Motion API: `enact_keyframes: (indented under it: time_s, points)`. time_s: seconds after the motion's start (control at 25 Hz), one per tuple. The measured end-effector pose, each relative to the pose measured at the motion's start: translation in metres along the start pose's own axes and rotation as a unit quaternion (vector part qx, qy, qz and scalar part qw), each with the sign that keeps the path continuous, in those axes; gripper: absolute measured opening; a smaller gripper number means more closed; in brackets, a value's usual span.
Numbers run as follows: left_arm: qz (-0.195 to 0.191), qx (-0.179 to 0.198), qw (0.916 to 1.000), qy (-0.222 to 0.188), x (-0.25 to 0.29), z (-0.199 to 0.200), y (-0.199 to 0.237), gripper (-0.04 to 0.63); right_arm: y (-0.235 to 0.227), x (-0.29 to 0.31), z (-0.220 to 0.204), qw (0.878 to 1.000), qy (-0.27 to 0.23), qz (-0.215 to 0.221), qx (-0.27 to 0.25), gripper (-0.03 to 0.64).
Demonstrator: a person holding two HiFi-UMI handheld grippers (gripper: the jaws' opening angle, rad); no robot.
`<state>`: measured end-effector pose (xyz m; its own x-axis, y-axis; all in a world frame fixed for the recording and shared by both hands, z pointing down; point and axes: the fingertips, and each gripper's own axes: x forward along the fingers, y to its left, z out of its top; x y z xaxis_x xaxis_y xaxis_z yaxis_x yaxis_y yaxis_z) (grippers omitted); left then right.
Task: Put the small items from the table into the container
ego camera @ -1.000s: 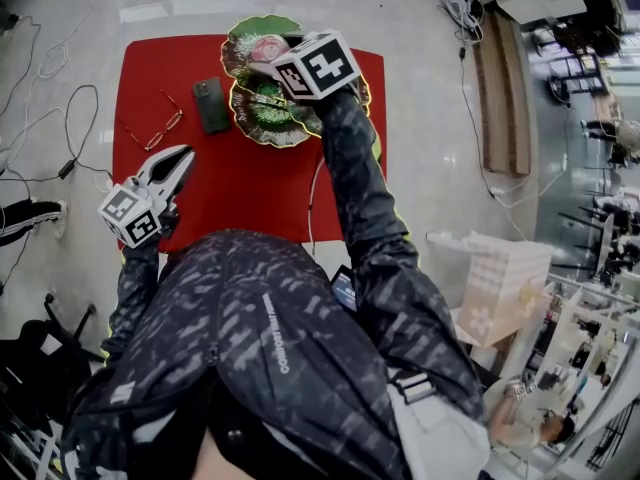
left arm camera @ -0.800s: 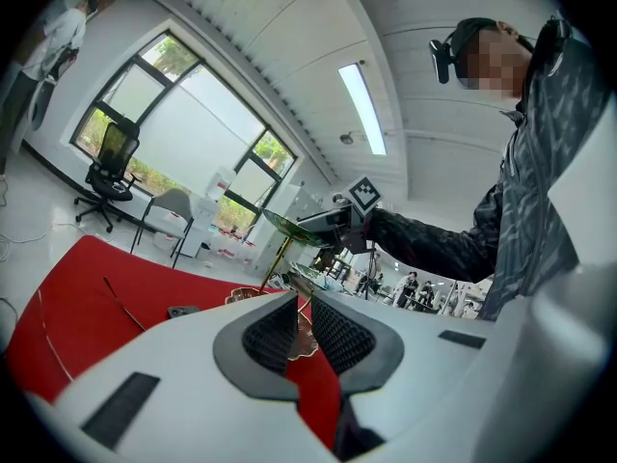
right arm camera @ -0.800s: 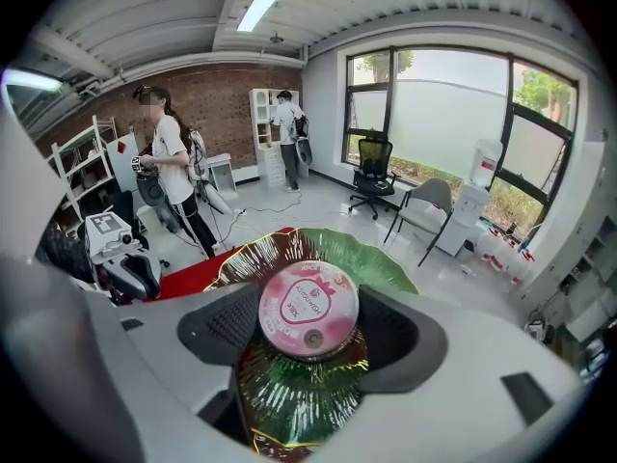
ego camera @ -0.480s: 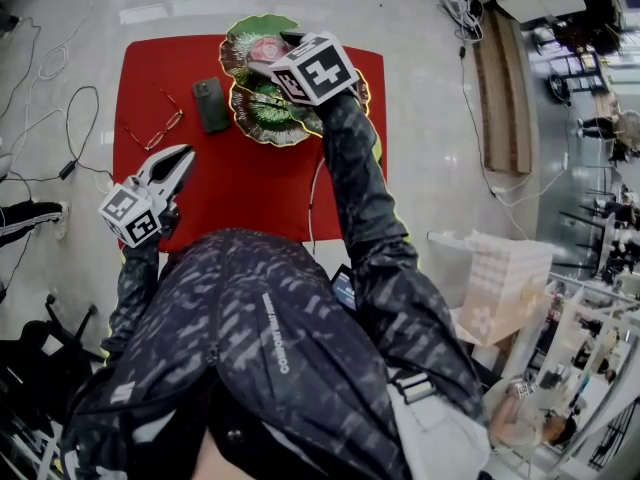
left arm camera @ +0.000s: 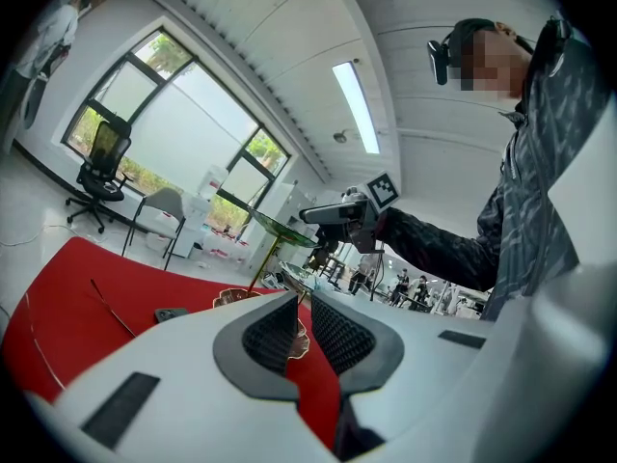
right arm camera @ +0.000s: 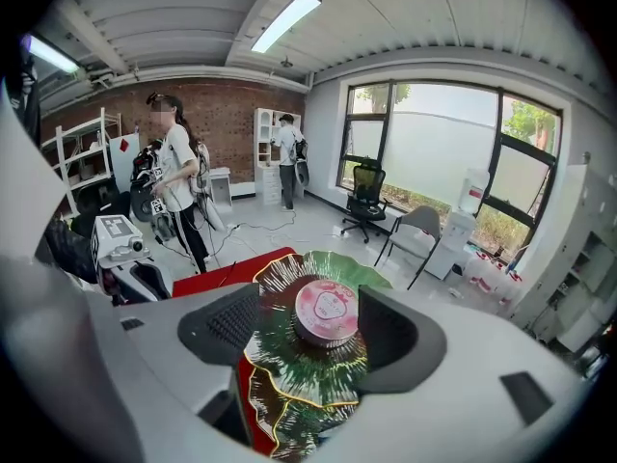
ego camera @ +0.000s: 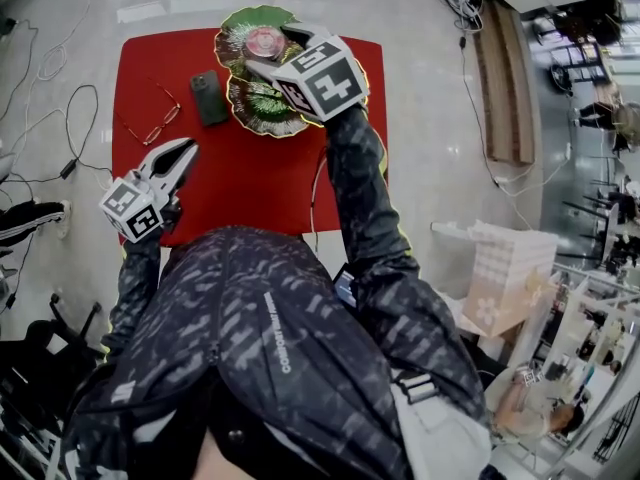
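Directly ahead of the right gripper (right arm camera: 310,331), whose jaws stand wide and empty, the round pink tin (right arm camera: 326,309) lies flat on the green leaf-shaped tiered dish (right arm camera: 289,369), centred between them, while the left gripper (left arm camera: 301,321), nearly closed, holds nothing.

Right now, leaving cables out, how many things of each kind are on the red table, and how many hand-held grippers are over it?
Tiered leaf dish: 1
Round pink tin: 1
Phone: 1
Glasses: 1
Hand-held gripper, left and right: 2
Total: 6
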<state>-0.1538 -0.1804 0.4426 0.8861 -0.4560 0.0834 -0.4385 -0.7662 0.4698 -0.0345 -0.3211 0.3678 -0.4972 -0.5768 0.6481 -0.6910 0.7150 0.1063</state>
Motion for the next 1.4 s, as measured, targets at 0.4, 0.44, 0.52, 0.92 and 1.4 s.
enact_keyframes:
  time_s: [0.4, 0.44, 0.52, 0.92, 1.4]
  points:
    - [0.004, 0.016, 0.9997, 0.015, 0.008, -0.005, -0.021, 0.029, 0.037, -0.023, -0.021, 0.999, -0.034, 0.032, 0.014, 0.308]
    - [0.007, 0.018, 0.9997, 0.015, 0.010, -0.005, -0.026, 0.029, 0.042, -0.026, -0.027, 0.998, -0.037, 0.040, 0.017, 0.308]
    - [0.012, 0.020, 0.9997, 0.011, 0.017, -0.004, -0.038, 0.029, 0.053, -0.032, -0.042, 0.997, -0.038, 0.061, 0.024, 0.307]
    - [0.023, 0.035, 0.9991, 0.012, 0.031, -0.018, -0.073, 0.029, 0.115, -0.038, -0.105, 0.989, -0.019, 0.146, 0.033, 0.050]
    - [0.066, 0.039, 0.9969, -0.019, 0.047, -0.078, -0.195, 0.029, 0.182, -0.128, -0.205, 0.975, -0.027, 0.216, 0.039, 0.035]
